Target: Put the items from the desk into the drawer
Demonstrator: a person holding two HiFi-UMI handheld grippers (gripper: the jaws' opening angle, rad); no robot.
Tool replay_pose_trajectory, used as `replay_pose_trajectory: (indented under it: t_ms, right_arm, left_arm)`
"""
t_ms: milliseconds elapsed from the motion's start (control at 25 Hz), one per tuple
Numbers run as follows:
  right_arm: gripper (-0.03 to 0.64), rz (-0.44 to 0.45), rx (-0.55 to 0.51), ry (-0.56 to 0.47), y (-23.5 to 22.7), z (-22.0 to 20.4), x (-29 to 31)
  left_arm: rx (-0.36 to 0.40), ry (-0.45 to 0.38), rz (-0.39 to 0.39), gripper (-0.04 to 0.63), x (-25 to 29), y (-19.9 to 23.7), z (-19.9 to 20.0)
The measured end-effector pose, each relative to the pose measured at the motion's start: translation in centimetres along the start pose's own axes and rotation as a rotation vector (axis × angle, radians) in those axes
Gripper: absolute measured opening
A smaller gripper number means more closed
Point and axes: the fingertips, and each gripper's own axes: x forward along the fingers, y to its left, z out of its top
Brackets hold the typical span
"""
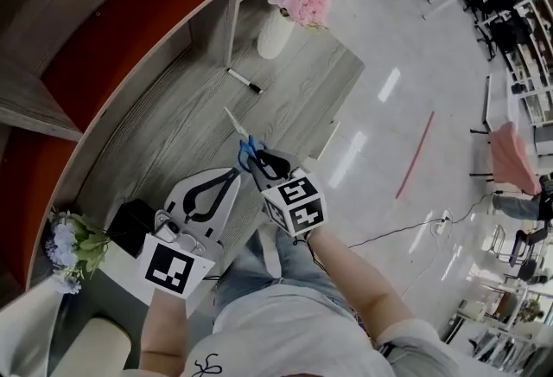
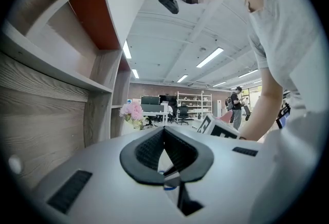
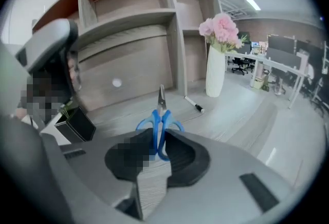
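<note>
Scissors (image 3: pixel 161 111) — handles half-hidden, apparently gripped

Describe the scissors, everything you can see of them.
The scissors have blue plastic-looking handle loops and short, pale metal blades, closed to a point. The right gripper is shut on the handles, so the blades stick out past its jaws toward the shelf unit, over the wooden desk. Whether they touch the desk can't be told.
</note>
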Motion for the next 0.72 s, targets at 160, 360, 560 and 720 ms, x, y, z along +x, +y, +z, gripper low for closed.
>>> replay_pose_trajectory:
  t_ms: [160,360,560,720]
  right_arm:
    - [0.084,0.004,0.023,-0.121,-1.5,1.9,-5.1]
    - [0.084,0.002,0.019,-0.263,-4.7,2.8,-11.3]
    - [0.084,0.001,0.018,-0.336,-9.2,1.6,-16.8]
    - [0.084,0.005,0.009,-0.377,-13.2,0.2,-21.4]
  left_arm:
    - [0.012,-0.019,-0.027,0.008,2.2,-2.0,1.3]
    - [0.057,-0.032,-0.055,0.008,6.3,-5.7,2.5]
    - [0.059,-0.054,-0.065,0.008,11.2,-11.3,3.9]
    - [0.067,-0.058,-0.066,0.008,15.2,-16.0,5.1]
